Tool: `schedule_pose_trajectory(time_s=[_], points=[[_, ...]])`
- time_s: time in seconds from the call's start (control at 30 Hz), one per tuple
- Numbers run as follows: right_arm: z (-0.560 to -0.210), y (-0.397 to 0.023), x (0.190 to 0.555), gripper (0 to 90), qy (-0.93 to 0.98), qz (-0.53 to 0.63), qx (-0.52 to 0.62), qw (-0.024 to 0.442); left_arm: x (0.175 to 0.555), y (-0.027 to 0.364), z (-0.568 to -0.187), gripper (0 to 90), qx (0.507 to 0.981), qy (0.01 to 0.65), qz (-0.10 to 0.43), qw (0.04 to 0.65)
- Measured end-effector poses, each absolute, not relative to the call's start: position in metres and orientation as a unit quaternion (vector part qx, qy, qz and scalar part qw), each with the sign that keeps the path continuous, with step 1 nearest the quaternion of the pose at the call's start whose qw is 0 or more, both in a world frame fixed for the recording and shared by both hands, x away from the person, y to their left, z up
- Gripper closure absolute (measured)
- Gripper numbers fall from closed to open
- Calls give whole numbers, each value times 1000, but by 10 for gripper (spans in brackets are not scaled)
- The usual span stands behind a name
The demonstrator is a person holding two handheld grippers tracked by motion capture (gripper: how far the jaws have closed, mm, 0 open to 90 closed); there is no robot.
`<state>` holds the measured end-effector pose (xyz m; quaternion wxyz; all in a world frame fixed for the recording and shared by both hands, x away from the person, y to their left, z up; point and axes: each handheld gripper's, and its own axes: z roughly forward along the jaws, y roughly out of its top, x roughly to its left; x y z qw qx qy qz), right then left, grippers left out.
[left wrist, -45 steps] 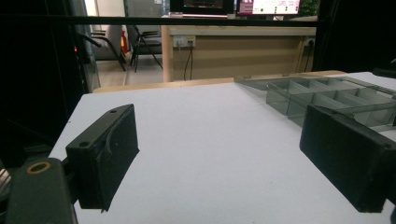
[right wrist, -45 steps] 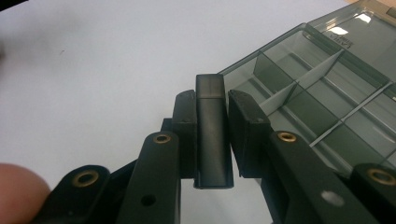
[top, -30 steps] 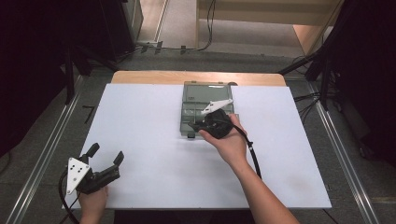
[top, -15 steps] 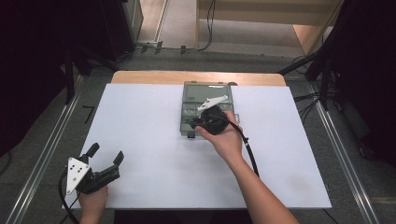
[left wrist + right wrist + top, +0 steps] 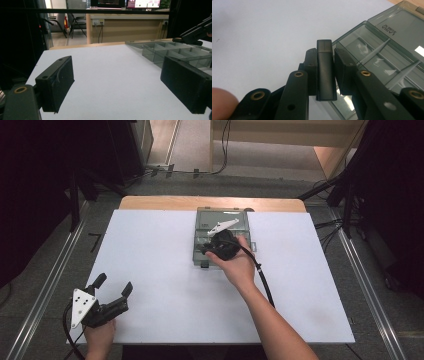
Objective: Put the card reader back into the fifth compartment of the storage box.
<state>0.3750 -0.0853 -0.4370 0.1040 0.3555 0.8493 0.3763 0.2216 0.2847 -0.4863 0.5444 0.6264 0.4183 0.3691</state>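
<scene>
Placing step, seen from beside the desk [image 5: 150, 270]. The right tongs [image 5: 325, 65] are pinching a small flat black block [image 5: 326, 70], possibly a flash drive or similar small case, upright between their pads; the block is standing just above the near corner of the smoke-grey compartment box [image 5: 387, 50], over the box's outer wall and not yet inside any cell. In the high view the right tongs [image 5: 212, 251] are hovering over the near-left part of the compartment box [image 5: 235, 217], which is lying open at the far middle of the desk, lid hinged away from the person. Whether any cell already has contents cannot be told.

Judged step: the block is being carried to a cell of the box. The next move is calling for a short shift further over the box, so that the block clears the wall and a divider, then a lowering into one cell before the pads are let apart; a release at the present spot would likely be dropping the block onto the rim or outside the box.

The left tongs [image 5: 120, 82] are resting spread wide, holding nothing, well apart from the box toward the near-left corner of the desk, where the left hand [image 5: 100, 337] is gripping them.
</scene>
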Motion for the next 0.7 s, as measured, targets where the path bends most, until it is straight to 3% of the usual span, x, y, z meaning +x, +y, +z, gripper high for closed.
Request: schedule_pose_trajectory(time_s=[0.43,0.47,0.63,0.67,0.7], points=[[-442,-83,384,703,840,384,370,97,222,284,-486,116,627,418,369,544],[-442,-83,385,670,838,389,370,98,222,284,-486,116,627,417,369,544],[-437,-86,383,252,822,414,378,103,222,284,-486,116,627,418,369,544],[-437,-86,383,252,822,414,378,103,222,284,-486,116,627,418,369,544],[-436,-89,383,99,819,418,379,100,221,284,-486,116,627,418,369,544]])
